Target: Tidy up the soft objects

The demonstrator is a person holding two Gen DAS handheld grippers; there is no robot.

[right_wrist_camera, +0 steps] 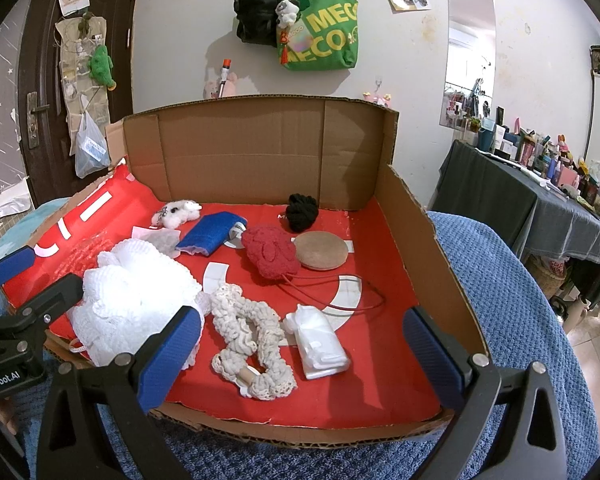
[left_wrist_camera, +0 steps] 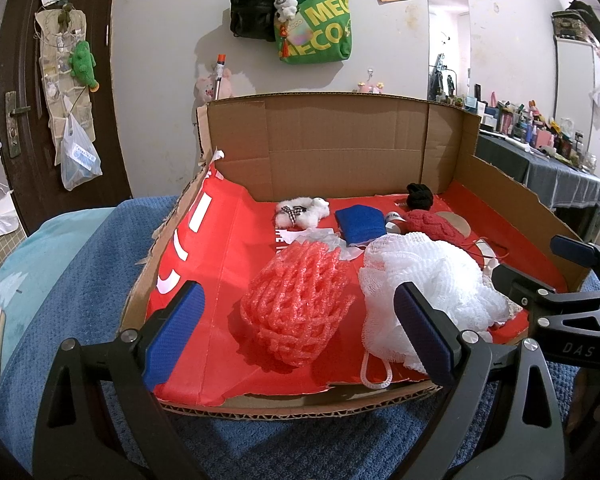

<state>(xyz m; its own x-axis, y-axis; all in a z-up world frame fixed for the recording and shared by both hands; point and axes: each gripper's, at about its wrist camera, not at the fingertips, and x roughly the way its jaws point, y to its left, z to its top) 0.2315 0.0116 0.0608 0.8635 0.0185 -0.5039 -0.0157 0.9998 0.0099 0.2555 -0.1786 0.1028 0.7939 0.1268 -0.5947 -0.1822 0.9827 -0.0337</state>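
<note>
Blue blanket (left_wrist_camera: 80,280) covers a bed carrying a cut-open cardboard box (left_wrist_camera: 340,140) lined in red, with bags hanging on the wall behind.

The left claw (left_wrist_camera: 296,336) hovers at the box's near edge, its blue-padded jaws spread wide and gripping nothing. Between the jaws, just ahead at 12 o'clock, lies a pink foam net (left_wrist_camera: 296,300); a white mesh bath pouf (left_wrist_camera: 432,284) sits beside it at about 1 o'clock, partly behind the right-hand jaw.

The right claw (right_wrist_camera: 304,344) is likewise wide open and empty at the near edge. Directly ahead between its jaws lie a cream crocheted band (right_wrist_camera: 252,340) and, just beside it, a folded white plastic piece (right_wrist_camera: 318,340). The pouf rests at 10 o'clock, touching the left-hand jaw in this view.

Farther in, from the right wrist view, a red knitted piece (right_wrist_camera: 272,254) lies at 12 o'clock touching a round tan pad (right_wrist_camera: 322,250), with a black knotted item (right_wrist_camera: 302,210) behind them. A blue cloth (right_wrist_camera: 208,236) lies at 11 o'clock, a small white plush toy (right_wrist_camera: 176,210) beyond it near the back wall.
</note>
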